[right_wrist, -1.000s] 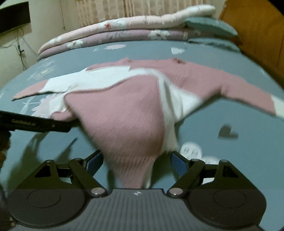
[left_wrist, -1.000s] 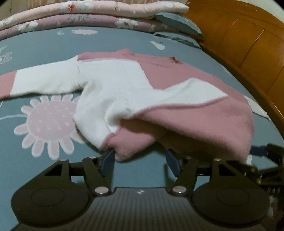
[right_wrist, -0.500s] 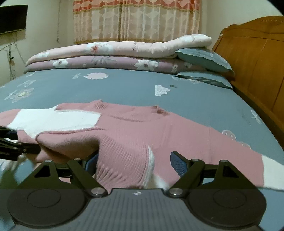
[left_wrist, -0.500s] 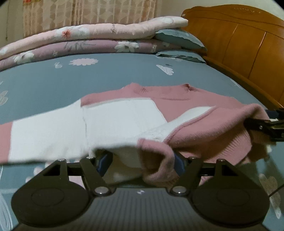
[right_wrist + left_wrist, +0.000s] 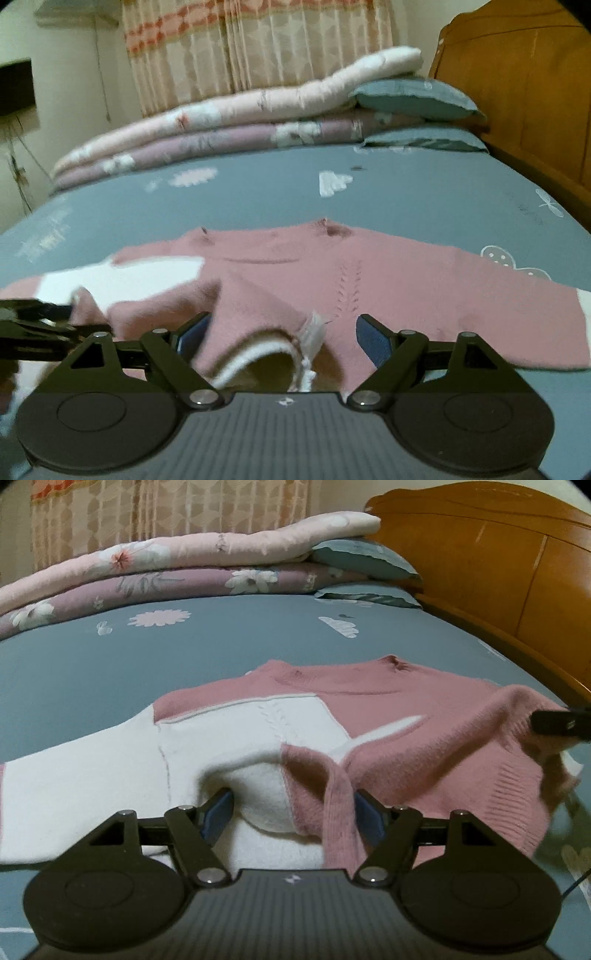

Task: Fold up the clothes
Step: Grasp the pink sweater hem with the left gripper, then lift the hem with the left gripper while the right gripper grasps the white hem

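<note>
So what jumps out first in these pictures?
A pink and white sweater lies spread on a blue flowered bedsheet, its hem bunched between the fingers of both grippers. Behind it, folded floral quilts are stacked beside a wooden headboard.

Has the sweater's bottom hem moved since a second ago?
Yes. The hem has been carried up the bed toward the neckline and the folded quilts, doubling the sweater over itself.
</note>
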`<state>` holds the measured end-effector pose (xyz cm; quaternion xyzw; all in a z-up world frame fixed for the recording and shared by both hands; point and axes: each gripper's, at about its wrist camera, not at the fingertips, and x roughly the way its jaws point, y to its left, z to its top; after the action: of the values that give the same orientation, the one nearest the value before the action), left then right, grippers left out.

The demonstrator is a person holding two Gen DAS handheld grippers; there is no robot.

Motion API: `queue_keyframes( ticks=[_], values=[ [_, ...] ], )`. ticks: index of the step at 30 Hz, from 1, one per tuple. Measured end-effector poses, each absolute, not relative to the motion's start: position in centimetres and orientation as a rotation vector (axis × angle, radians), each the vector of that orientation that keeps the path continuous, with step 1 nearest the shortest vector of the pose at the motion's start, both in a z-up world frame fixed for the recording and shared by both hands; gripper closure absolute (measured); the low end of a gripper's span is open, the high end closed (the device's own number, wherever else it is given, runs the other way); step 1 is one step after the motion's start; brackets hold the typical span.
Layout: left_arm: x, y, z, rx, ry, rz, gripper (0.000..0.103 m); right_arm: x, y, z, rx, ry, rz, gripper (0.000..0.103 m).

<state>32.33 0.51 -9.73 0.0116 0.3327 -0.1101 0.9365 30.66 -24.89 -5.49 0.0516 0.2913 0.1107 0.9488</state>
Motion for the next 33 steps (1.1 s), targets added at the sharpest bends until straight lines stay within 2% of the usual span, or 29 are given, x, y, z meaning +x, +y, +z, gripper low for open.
queue_keyframes(
  ticks=[9,11,19,24,26,31,33],
  values=[
    [24.5,-2.9,-7.2,0.285,0.606,-0.295,0.029,21.9,-26.8,-4.5,0.188,0.577,0.220,0.008],
    [23.1,-5.2,-7.4,0.416,0.566,-0.342,0.026,20.9,-27.1,-4.8,0.202,0.588,0.235,0.007],
    [23.3,-13.7,-11.1,0.732,0.514,-0.405,0.027,18.6,-28.4,-4.9,0.247,0.593,0.236,0.007],
    [24.7,-15.9,-13.3,0.871,0.482,-0.307,0.046,17.7,-29.3,-4.9,0.265,0.584,0.222,0.007],
    [24.9,-16.0,-13.3,0.896,0.480,-0.255,0.063,17.6,-29.7,-5.1,0.275,0.584,0.215,0.007],
    [24.8,-15.9,-14.0,0.988,0.465,-0.168,0.064,17.8,-30.2,-5.7,0.304,0.582,0.211,0.007],
    [24.9,-16.5,-14.4,1.019,0.454,-0.192,0.072,18.1,-30.0,-6.0,0.317,0.587,0.214,0.007]
  ],
)
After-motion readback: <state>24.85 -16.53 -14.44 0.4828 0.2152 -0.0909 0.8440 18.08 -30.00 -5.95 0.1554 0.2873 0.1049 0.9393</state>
